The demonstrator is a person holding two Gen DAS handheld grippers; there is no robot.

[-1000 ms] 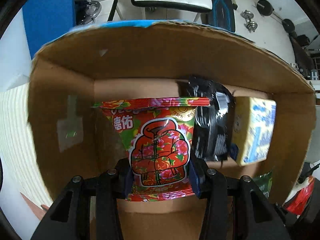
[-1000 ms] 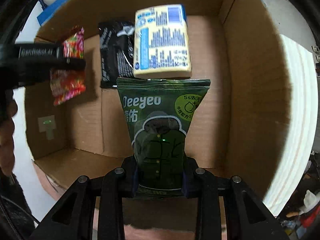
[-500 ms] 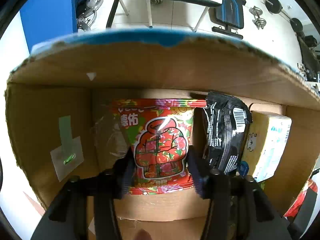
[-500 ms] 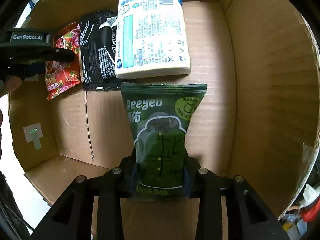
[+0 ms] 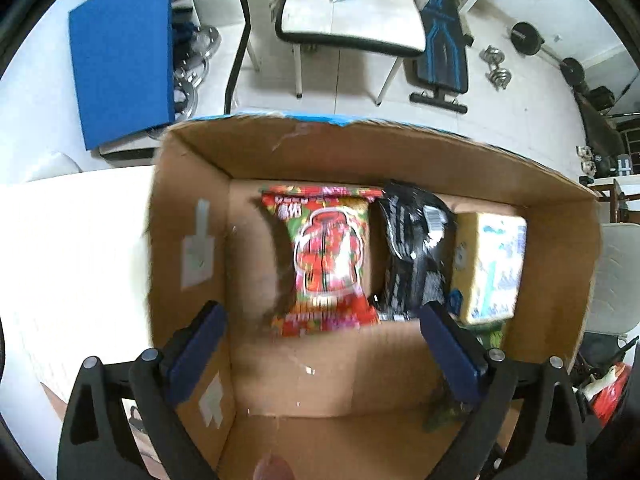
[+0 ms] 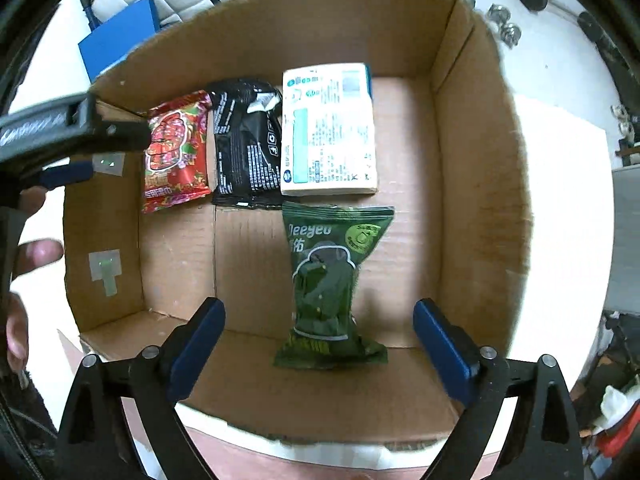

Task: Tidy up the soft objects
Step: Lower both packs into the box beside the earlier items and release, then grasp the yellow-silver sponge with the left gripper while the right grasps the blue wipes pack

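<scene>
In the left wrist view the left gripper point(image 5: 322, 340) stands wide open at the bottom of the frame, its blue pads spread to either side and holding nothing. Just above the gap, in the centre of the frame, the red pack point(image 5: 326, 264) lies flat on the floor of the box point(image 5: 360, 152), clear of both pads. To its right sits the black pack point(image 5: 416, 248), and right of that the pale tissue pack point(image 5: 490, 264). In the right wrist view the right gripper point(image 6: 320, 344) is likewise wide open and empty. The green pack point(image 6: 332, 284) lies between its spread fingers in the lower centre of the frame, touching neither pad, its top edge just below the tissue pack point(image 6: 328, 132). The red pack point(image 6: 176, 156), black pack point(image 6: 246, 144) and tissue pack form a row across the upper middle of the frame. The left gripper point(image 6: 92, 148) enters from the left edge, beside the red pack. The box stands on a white worktop point(image 5: 72, 248).
</scene>
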